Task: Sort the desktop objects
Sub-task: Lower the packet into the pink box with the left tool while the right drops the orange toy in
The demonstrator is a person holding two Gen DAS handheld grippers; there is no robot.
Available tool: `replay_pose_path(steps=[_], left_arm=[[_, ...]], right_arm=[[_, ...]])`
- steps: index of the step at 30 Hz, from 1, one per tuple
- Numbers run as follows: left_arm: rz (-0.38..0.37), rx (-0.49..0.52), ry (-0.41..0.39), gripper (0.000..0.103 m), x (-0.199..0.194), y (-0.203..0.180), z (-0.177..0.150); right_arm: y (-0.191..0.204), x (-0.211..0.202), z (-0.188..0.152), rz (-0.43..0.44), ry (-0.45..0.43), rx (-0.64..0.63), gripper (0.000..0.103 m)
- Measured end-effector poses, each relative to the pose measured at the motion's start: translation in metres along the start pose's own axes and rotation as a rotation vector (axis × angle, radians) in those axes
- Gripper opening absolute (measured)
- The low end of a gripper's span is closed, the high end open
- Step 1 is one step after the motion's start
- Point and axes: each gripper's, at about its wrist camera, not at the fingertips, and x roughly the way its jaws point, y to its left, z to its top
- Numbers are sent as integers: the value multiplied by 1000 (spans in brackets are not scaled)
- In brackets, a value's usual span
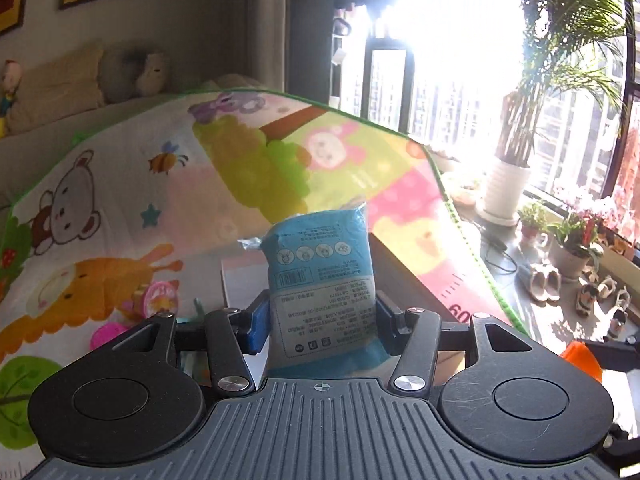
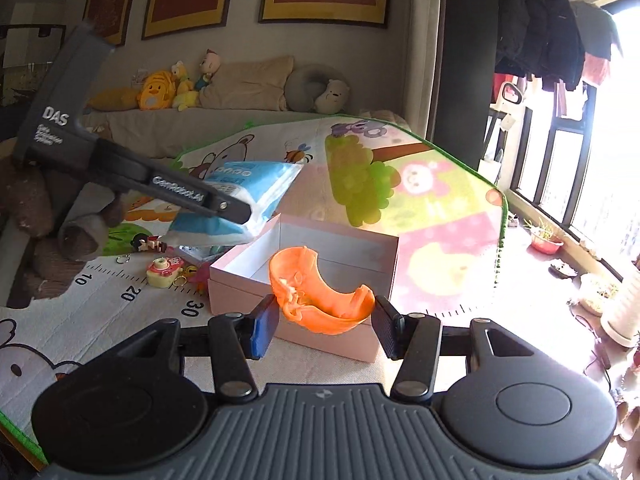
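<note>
Right now we see the left gripper (image 1: 322,320) clamped on a blue tissue pack (image 1: 322,276), its printed back filling the middle of the left wrist view, the pack standing up between the two pads. Our right gripper (image 2: 324,320) holds an orange curved toy (image 2: 320,300) at the centre of the right wrist view — the toy's ends sit against both pads.

Only the right wrist view shows the pink open box (image 2: 320,252) whole, just beyond the orange toy, with the left gripper coming in from the upper left of the frame and the tissue pack hanging over the box's left rim. It also shows small trinkets (image 2: 160,272) on the cartoon play mat (image 2: 440,208), left of the box. The left wrist view gives us only a sliver of the box behind the pack, plus the potted palm (image 1: 508,184) at the right.

The mat's green edge runs along the right of both frames; bare mat lies beyond the box.
</note>
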Motion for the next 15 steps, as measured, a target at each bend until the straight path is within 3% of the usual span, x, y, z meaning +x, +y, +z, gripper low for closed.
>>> replay_pose_path(steps=[2, 5, 9, 15], left_arm=[[-37, 13, 58, 70, 32, -8, 5], [-27, 33, 82, 76, 42, -9, -5], [-5, -2, 47, 91, 9, 18, -33], [137, 5, 83, 96, -42, 51, -99]], right_arm=[[-4, 10, 3, -4, 16, 10, 51], [-14, 22, 5, -35, 29, 28, 51], [-19, 43, 9, -50, 49, 26, 51], [-13, 105, 29, -34, 98, -2, 51]])
